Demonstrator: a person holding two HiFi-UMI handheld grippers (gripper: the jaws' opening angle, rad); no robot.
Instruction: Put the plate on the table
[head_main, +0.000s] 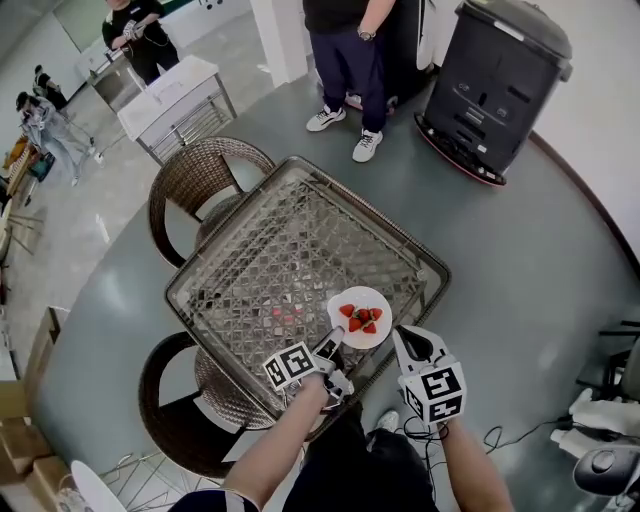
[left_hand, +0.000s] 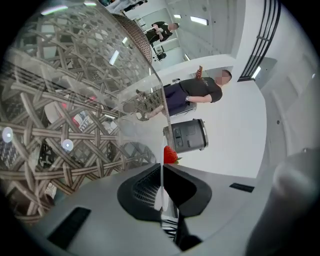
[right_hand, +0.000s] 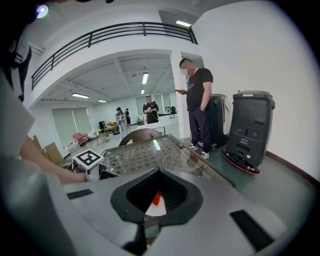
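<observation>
Short sleeves are suggested by the uncovered forearms (head_main: 268, 452), and a dark top (head_main: 350, 468) is worn, seen at bottom centre of the head view. The left gripper (head_main: 332, 347) and right gripper (head_main: 403, 340) are built as pale grey shells with black-lined, pointed jaw notches and black rectangular insets (right_hand: 251, 229). White cubes printed with black square markers, the left cube (head_main: 291, 366) and right cube (head_main: 433, 391), are mounted on them.

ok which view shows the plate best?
Head view: the whole plate, strawberries on it, seen from above, the left gripper clamped on its rim. Left gripper view shows it only edge-on between the jaws; right gripper view shows just a white sliver.
</observation>
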